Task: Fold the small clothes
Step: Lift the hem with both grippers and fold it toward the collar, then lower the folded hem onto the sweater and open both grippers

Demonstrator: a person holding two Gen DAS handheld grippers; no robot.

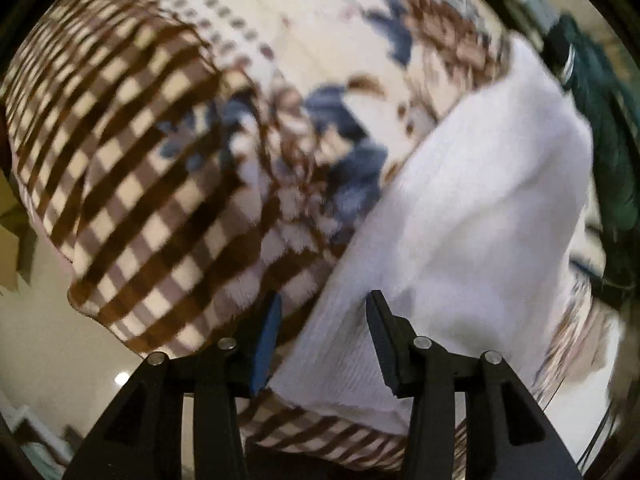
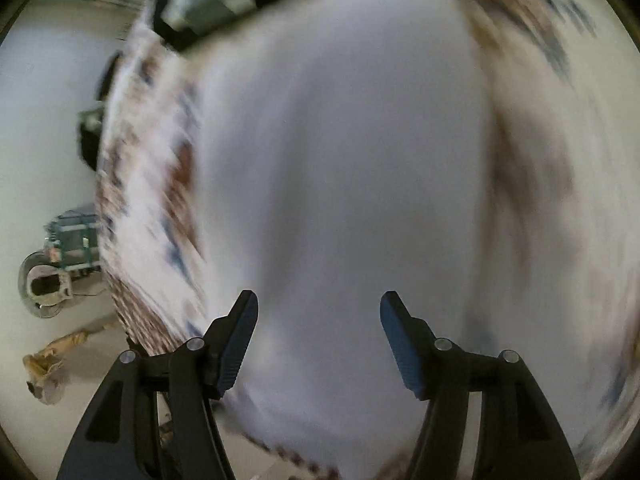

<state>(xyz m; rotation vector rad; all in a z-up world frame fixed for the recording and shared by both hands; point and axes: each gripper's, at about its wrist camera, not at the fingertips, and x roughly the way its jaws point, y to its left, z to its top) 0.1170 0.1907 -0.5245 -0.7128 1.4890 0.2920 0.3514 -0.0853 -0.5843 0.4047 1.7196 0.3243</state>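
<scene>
Hovering over a white garment [image 1: 472,208], the left gripper [image 1: 326,304] stands with jaws parted, cloth between them but unpressed. The right gripper [image 2: 318,308] gapes wider above it, gripping nothing. Beneath lies a brown-checked blanket [image 1: 132,184].

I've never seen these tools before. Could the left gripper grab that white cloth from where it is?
Probably yes. The left gripper is open just above the white cloth, which lies on the patterned blanket with nothing between them.
</scene>
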